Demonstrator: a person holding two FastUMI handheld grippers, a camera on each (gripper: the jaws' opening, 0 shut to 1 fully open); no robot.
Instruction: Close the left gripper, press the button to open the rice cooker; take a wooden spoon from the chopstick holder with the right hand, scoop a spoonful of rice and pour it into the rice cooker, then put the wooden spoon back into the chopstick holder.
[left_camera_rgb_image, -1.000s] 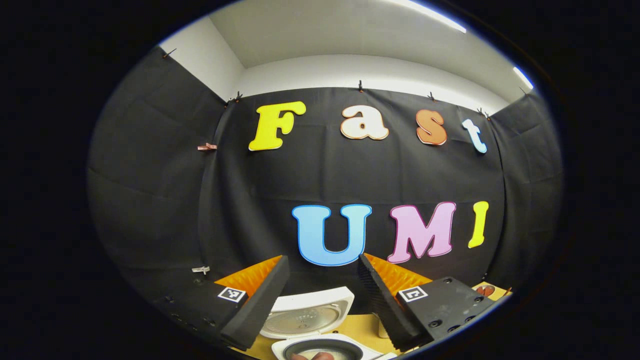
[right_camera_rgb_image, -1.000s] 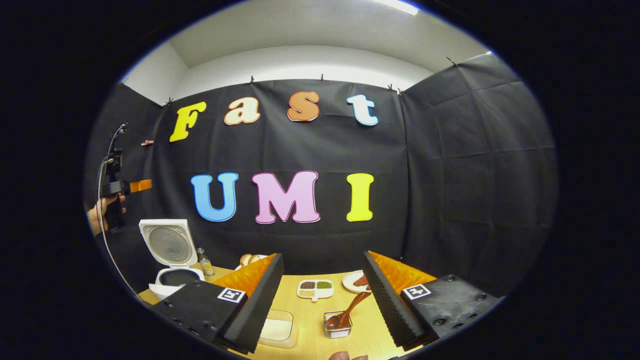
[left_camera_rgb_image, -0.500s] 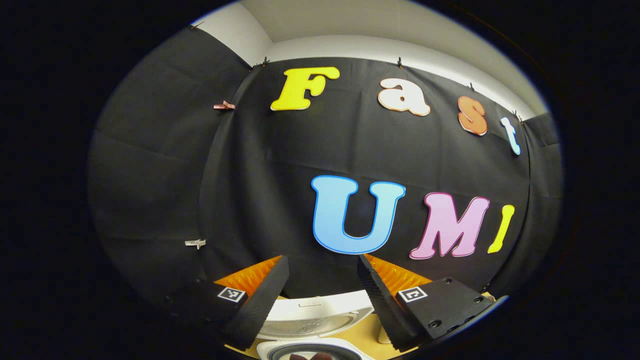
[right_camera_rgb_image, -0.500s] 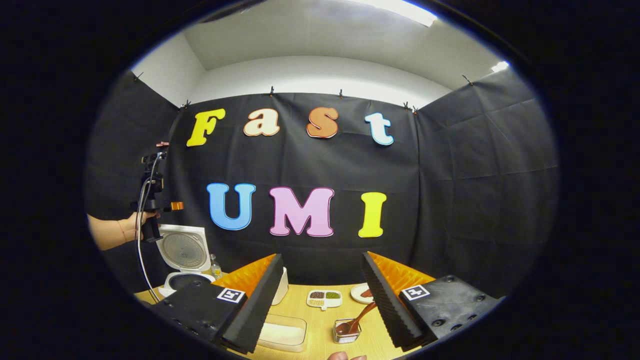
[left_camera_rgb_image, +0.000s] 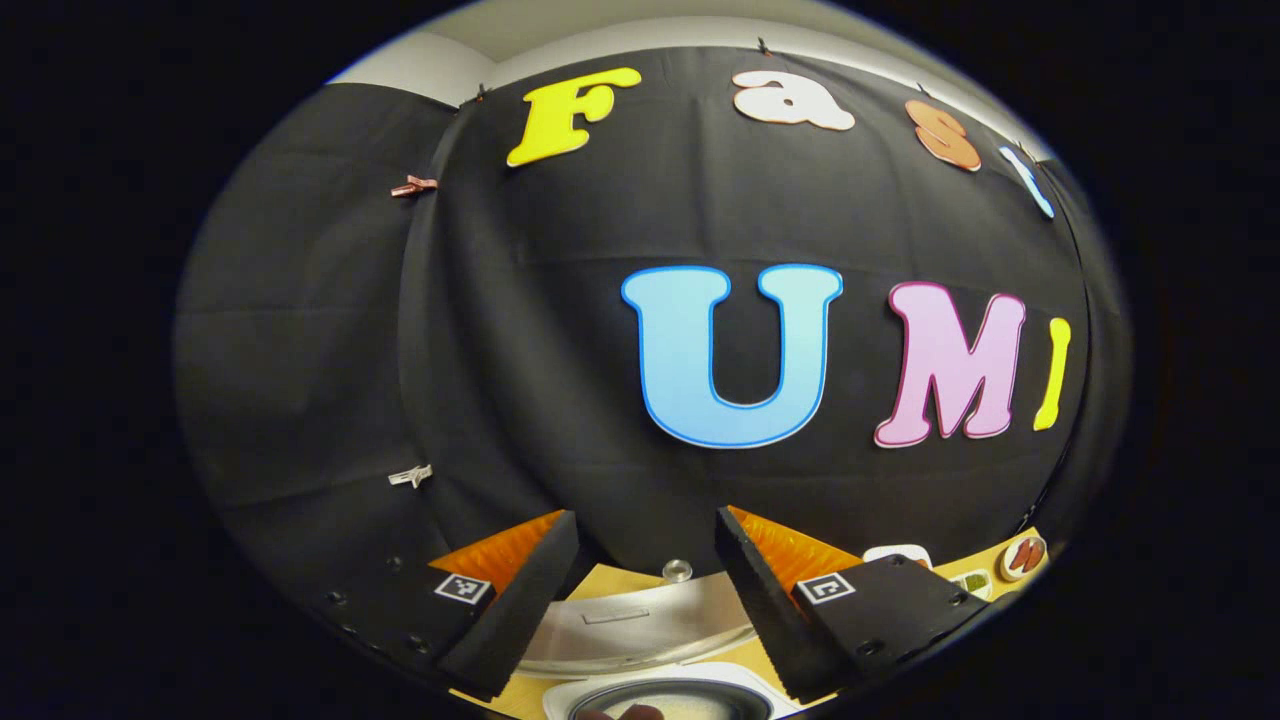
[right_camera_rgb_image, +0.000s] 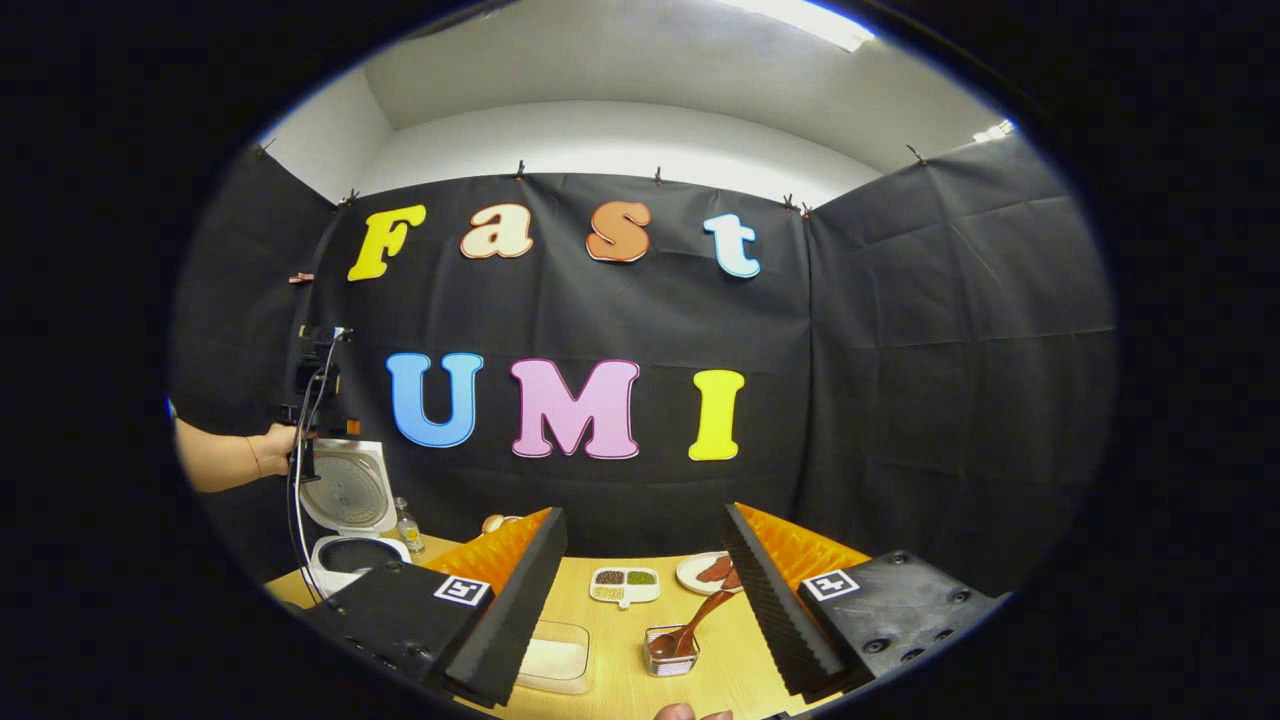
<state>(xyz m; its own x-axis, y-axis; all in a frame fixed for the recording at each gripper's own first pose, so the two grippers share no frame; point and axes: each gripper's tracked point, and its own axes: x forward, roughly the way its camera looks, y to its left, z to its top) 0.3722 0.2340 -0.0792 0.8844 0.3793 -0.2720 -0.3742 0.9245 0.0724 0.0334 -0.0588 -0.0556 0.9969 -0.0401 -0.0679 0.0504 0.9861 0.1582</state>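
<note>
Left gripper (left_camera_rgb_image: 646, 565) released, held above open rice cooker (right_camera_rgb_image: 350, 530) at tabletop's (right_camera_rgb_image: 620, 650) left end. Right gripper (right_camera_rgb_image: 645, 570) released, level, above wooden spoon (right_camera_rgb_image: 695, 620) standing in chopstick holder (right_camera_rgb_image: 672, 650).

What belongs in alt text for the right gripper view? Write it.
The right gripper, fingers open, hovers over a wooden table above a wooden spoon in a small holder. At far left, a hand holds the other gripper above an open rice cooker.
</note>
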